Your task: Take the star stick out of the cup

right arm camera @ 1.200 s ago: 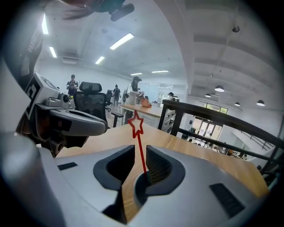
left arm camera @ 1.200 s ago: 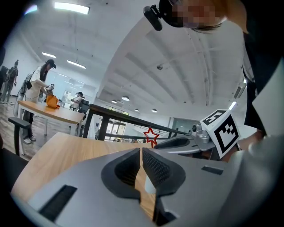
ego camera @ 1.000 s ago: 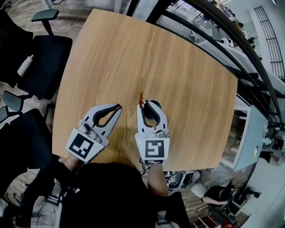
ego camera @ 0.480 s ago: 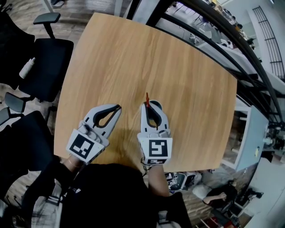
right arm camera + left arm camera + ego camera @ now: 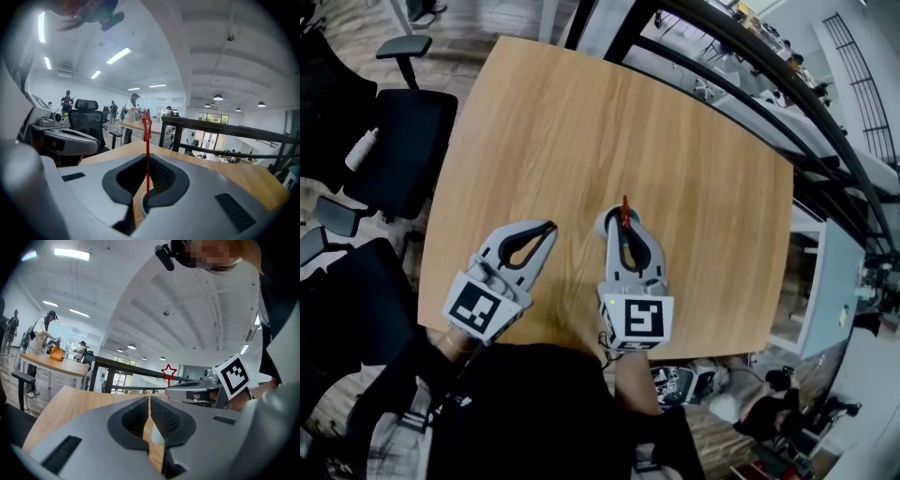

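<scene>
The red star stick (image 5: 624, 208) stands upright between the tips of my right gripper (image 5: 623, 223), which is shut on its thin stem (image 5: 147, 159). Its star (image 5: 146, 123) rises above the jaws. In the left gripper view the star (image 5: 168, 371) shows over the right gripper (image 5: 197, 391). The cup is mostly hidden: only a dark rim (image 5: 143, 206) peeks below the right jaws. My left gripper (image 5: 547, 227) lies a little to the left over the wooden table (image 5: 581, 122), jaws pressed together (image 5: 149, 404) with nothing between them.
Black office chairs (image 5: 403, 122) stand off the table's left side, one carrying a white bottle (image 5: 358, 148). A dark railing (image 5: 750, 66) runs past the far right corner. People stand at another table (image 5: 47, 363) in the background.
My right gripper has carried the star stick to the right and slightly farther out over the table. The left gripper has stayed where it was.
</scene>
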